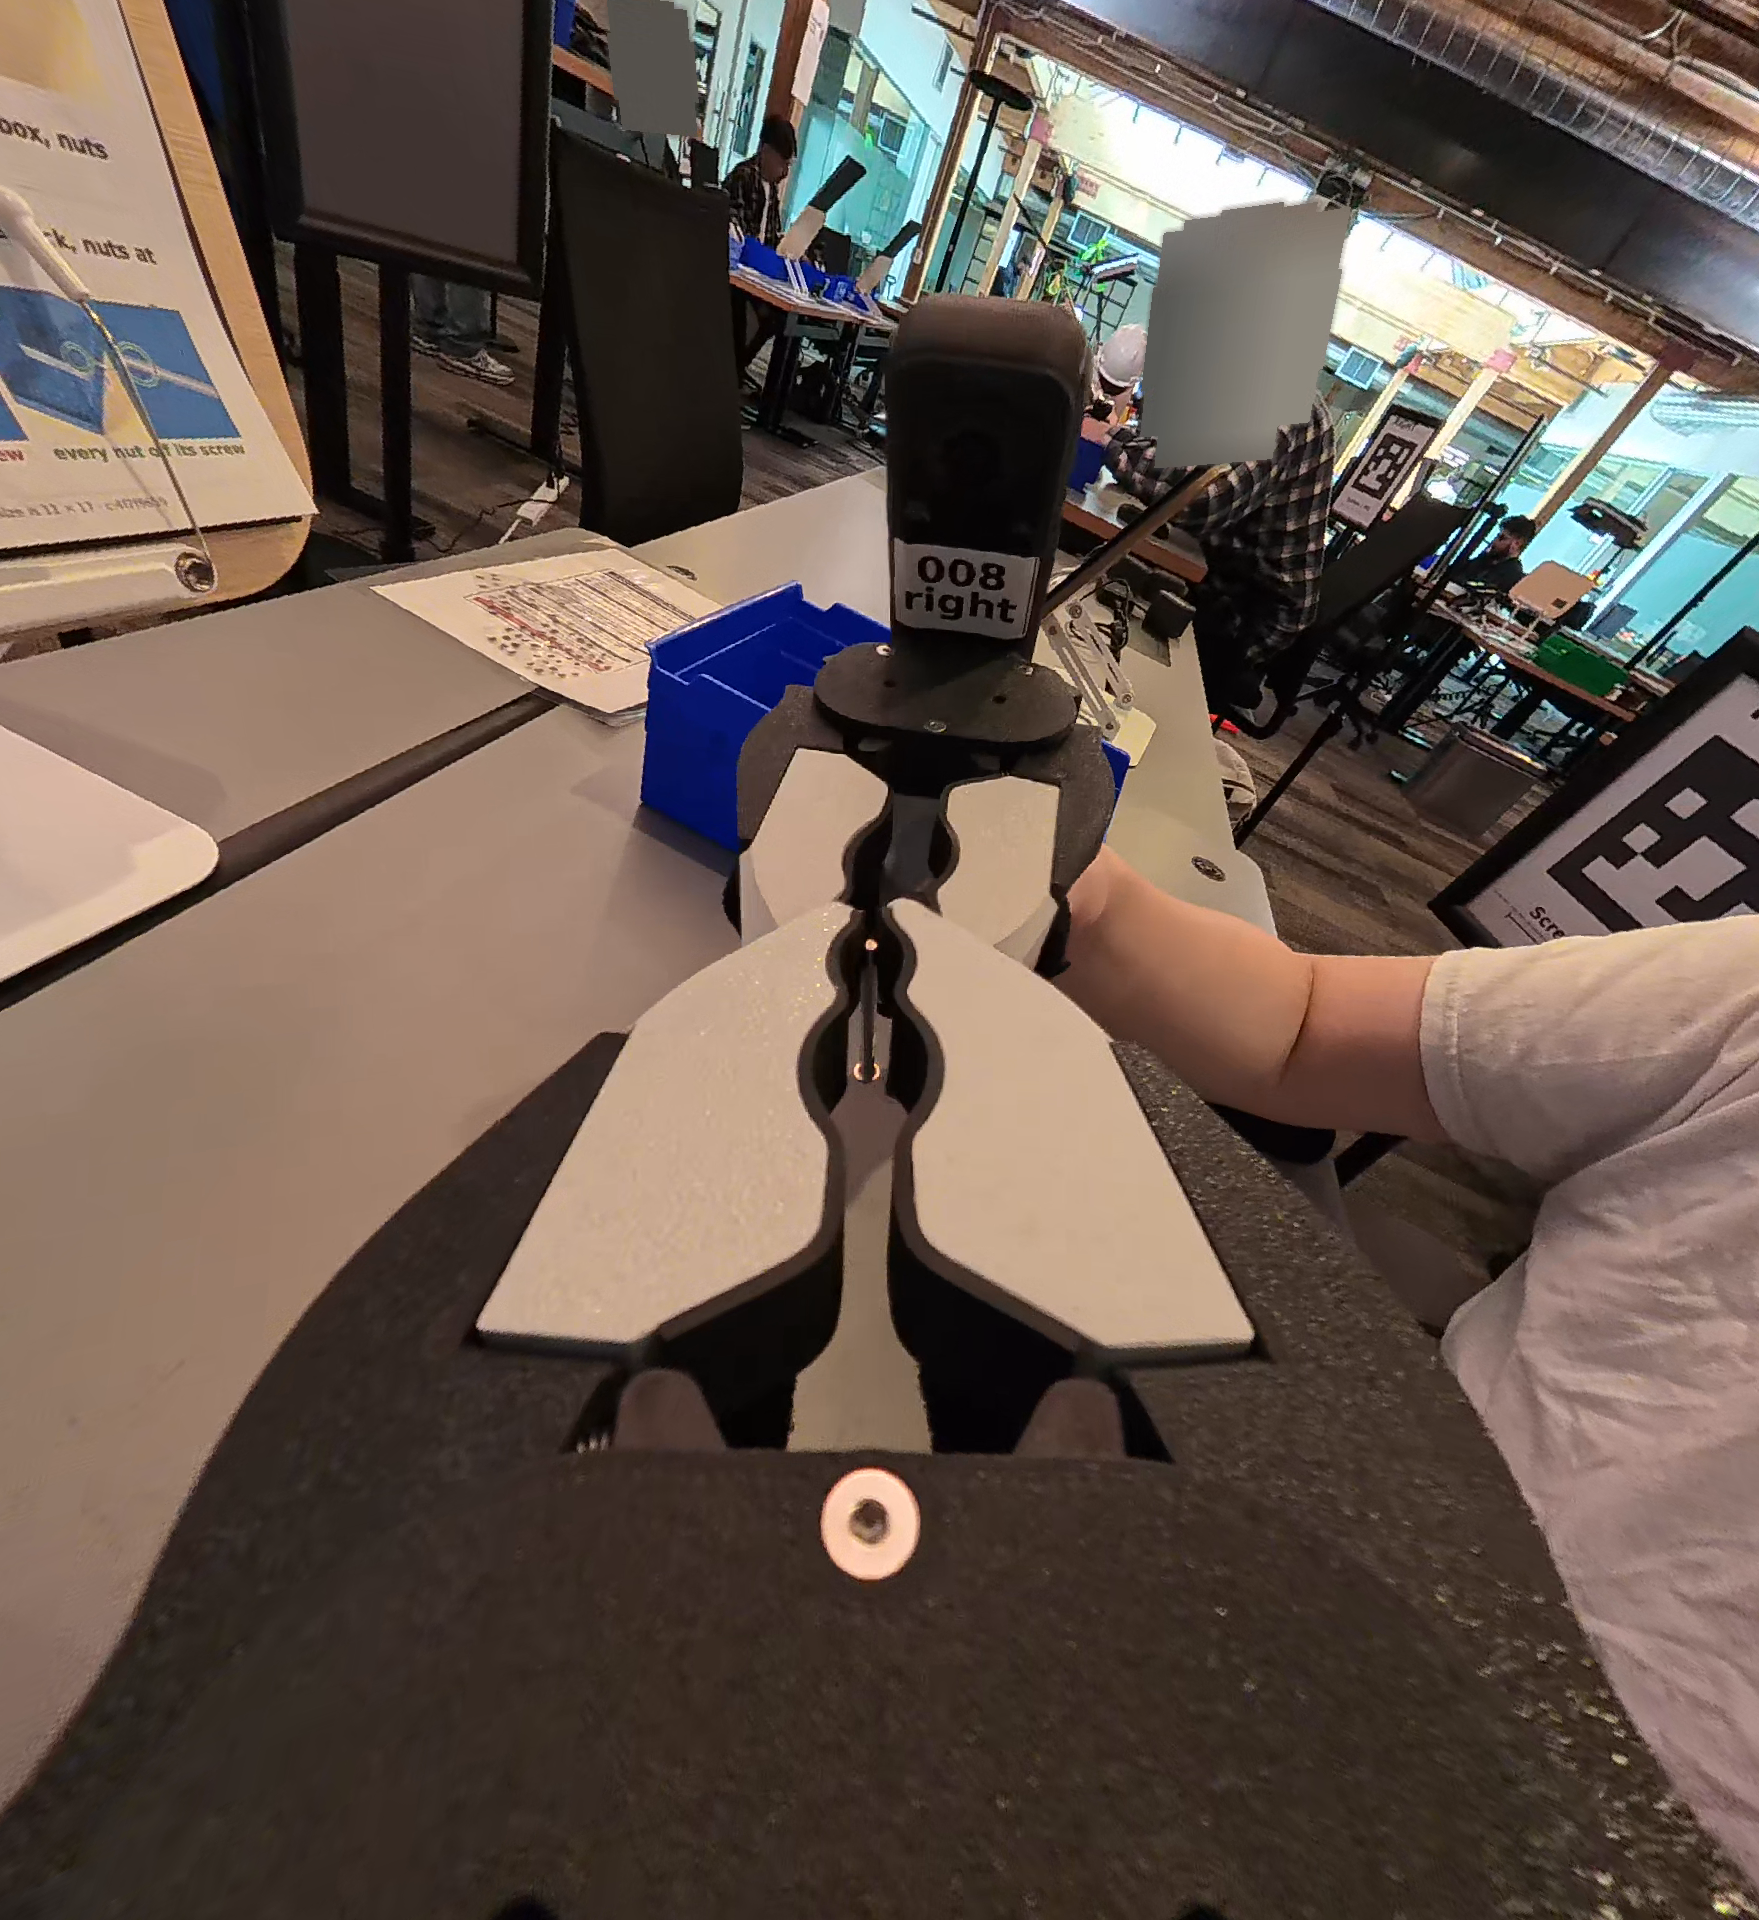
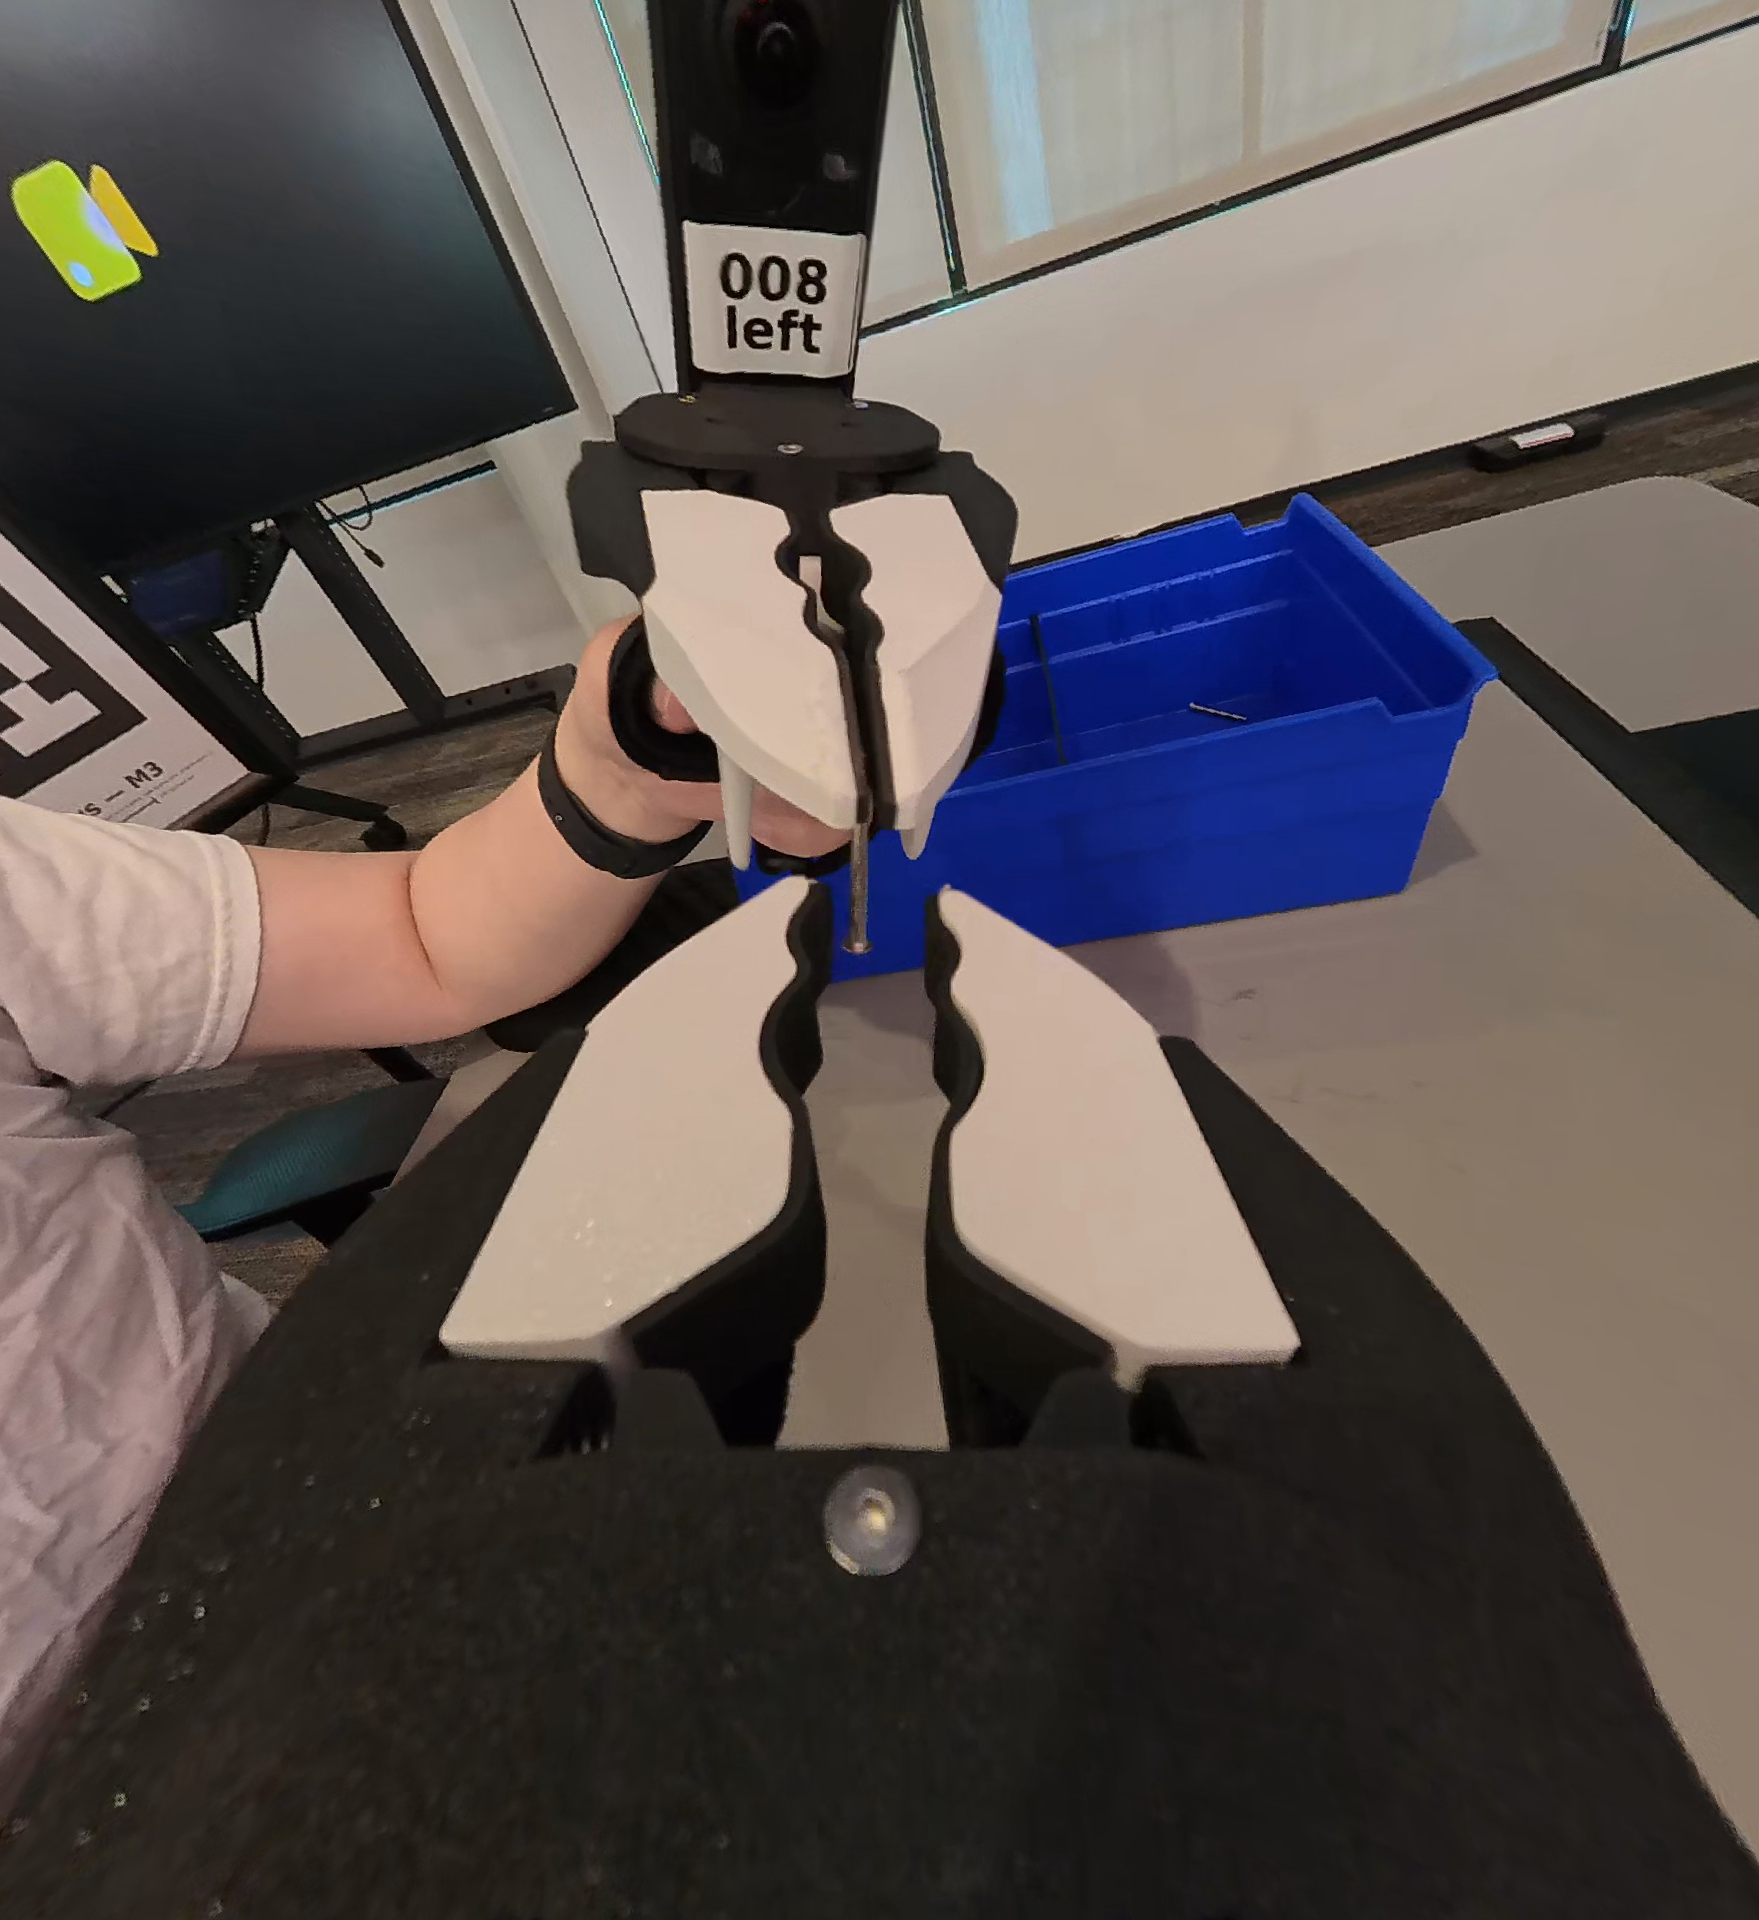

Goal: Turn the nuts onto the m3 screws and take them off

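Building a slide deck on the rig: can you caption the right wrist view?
Left claw holds a screw toward the open right claw, blue bin behind.

Glossy blue plastic bin (image 2: 1218, 821); thin metal screw (image 2: 858, 883).

Most of the thin dark metal screw (image 2: 859, 883) lay hidden between the shut white fingers of the left gripper (image 2: 859, 821), and whether a nut sat on its tip was too small to tell. In the left wrist view the open-topped blue plastic bin (image 1: 709, 717) was half covered by the right gripper (image 1: 880, 914). A slim dark rod-shaped piece (image 2: 1218, 712) inside the bin was too small to identify.
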{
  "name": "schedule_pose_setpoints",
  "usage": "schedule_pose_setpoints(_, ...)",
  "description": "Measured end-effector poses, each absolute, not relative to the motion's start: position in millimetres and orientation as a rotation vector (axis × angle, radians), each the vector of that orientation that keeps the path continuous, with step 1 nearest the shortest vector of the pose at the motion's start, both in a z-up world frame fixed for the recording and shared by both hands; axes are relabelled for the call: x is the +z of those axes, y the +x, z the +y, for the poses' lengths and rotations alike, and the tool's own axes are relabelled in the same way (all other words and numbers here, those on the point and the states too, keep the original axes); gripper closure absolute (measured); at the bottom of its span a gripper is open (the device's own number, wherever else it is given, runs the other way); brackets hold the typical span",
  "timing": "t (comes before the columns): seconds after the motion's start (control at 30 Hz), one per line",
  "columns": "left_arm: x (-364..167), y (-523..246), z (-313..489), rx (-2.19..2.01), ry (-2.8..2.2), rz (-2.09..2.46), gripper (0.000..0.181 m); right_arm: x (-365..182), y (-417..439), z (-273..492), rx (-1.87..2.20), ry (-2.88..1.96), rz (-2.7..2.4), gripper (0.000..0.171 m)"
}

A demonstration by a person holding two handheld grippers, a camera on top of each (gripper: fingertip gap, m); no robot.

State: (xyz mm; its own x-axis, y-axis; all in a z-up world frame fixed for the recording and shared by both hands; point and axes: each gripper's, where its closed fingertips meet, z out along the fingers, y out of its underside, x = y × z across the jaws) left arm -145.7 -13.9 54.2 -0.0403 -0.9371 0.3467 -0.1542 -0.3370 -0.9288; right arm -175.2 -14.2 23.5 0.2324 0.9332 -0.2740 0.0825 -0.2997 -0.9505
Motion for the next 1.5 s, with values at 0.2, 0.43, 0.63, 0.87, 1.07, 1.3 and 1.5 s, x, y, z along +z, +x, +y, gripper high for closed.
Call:
schedule_pose_setpoints(0.2, 53, -145, -15, -1.439, -1.548, 1.192, 0.180, 25, -173, -15, 1.209, -1.597, -0.969, 0.158)
schedule_pose_setpoints(0.43, 53, -145, -13, -1.443, -1.550, 1.180, 0.180, 23, -172, -13, 1.238, -1.601, -0.960, 0.161)
schedule_pose_setpoints(0.63, 49, -144, -14, -1.443, -1.560, 1.198, 0.180, 22, -174, -16, 1.241, -1.603, -0.985, 0.166)
schedule_pose_setpoints(0.87, 46, -143, -15, -1.439, -1.569, 1.213, 0.180, 24, -171, -14, 1.243, -1.596, -0.967, 0.162)
schedule_pose_setpoints(1.07, 45, -143, -14, -1.438, -1.573, 1.210, 0.180, 22, -171, -15, 1.244, -1.602, -0.980, 0.164)
schedule_pose_setpoints(1.3, 43, -142, -13, -1.436, -1.580, 1.214, 0.180, 20, -172, -16, 1.241, -1.605, -0.999, 0.168)
schedule_pose_setpoints(1.5, 34, -148, 1, -1.333, -1.670, 1.198, 0.159, 4, -168, -11, 1.187, -1.736, -1.011, 0.168)
